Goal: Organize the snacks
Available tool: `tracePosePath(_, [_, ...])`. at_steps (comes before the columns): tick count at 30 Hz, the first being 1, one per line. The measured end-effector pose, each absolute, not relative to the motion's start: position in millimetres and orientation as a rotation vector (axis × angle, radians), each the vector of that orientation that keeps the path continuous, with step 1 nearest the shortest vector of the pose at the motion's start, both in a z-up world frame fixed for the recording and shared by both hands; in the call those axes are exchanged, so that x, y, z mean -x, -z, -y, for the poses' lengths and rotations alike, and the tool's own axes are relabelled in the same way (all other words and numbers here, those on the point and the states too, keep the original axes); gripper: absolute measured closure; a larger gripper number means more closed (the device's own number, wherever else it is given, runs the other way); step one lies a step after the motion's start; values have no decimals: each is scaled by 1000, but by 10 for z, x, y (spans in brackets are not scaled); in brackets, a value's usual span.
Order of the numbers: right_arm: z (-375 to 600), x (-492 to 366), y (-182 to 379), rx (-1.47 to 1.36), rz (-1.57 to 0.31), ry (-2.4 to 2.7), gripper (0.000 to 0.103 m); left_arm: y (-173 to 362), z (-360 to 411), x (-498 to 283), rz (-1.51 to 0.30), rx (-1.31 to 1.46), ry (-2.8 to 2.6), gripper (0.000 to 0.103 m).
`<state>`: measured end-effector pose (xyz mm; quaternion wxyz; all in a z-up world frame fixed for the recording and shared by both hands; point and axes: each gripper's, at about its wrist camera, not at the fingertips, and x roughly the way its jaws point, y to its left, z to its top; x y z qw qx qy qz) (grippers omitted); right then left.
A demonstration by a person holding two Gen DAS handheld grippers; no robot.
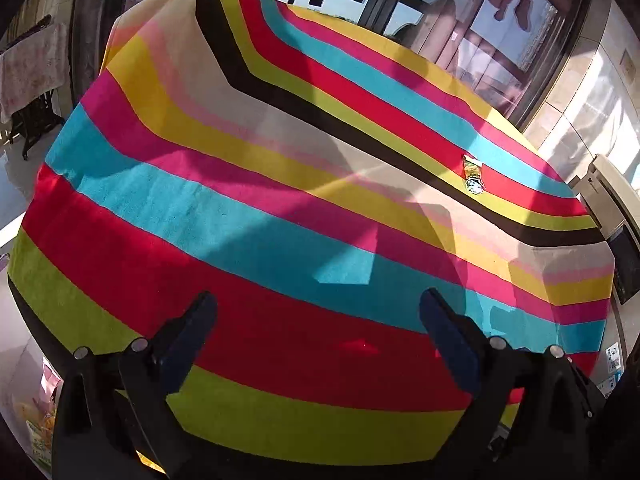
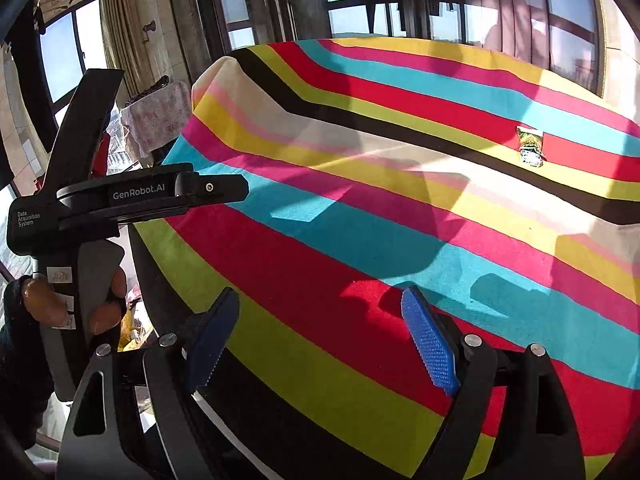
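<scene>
So your left gripper (image 1: 318, 312) and right gripper (image 2: 320, 312) both have jaws wide apart with nothing in them, and one snack (image 1: 473, 178) lies far off on the striped cloth (image 1: 240, 200), not yet picked up.

One snack packet (image 1: 473, 179), one striped cloth (image 1: 280, 208), two hand-held grippers (image 1: 318, 322).

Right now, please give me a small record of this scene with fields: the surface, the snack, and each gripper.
surface: table under a striped cloth
snack: one small packet, lying on the cloth on the far right, across the red and lime stripes
left gripper: open, nothing between the fingers
right gripper: open, nothing between the fingers
beside the table: yellow bags low at the left
</scene>
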<state>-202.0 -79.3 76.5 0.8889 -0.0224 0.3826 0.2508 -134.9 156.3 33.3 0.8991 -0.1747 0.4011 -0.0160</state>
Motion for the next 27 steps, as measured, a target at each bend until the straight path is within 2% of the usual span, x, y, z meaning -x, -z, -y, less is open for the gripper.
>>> tracePosePath(7, [1604,1522,-681,-92,-792,-303,21,-70,-936,411,-854,356,4,2])
tracePosePath(14, [1991,552,-554,-215,-841,-182,18,-28,-810,290,-858,302,53,2])
tracePosePath(20, [1964,-495,-465,-176,-890,-92,18,-28,-788,279,-862,282,41,2])
tracePosePath(27, [1812,-1219,-355,-107,-931,-16,29,-18,-813,292,-855,291,45,2])
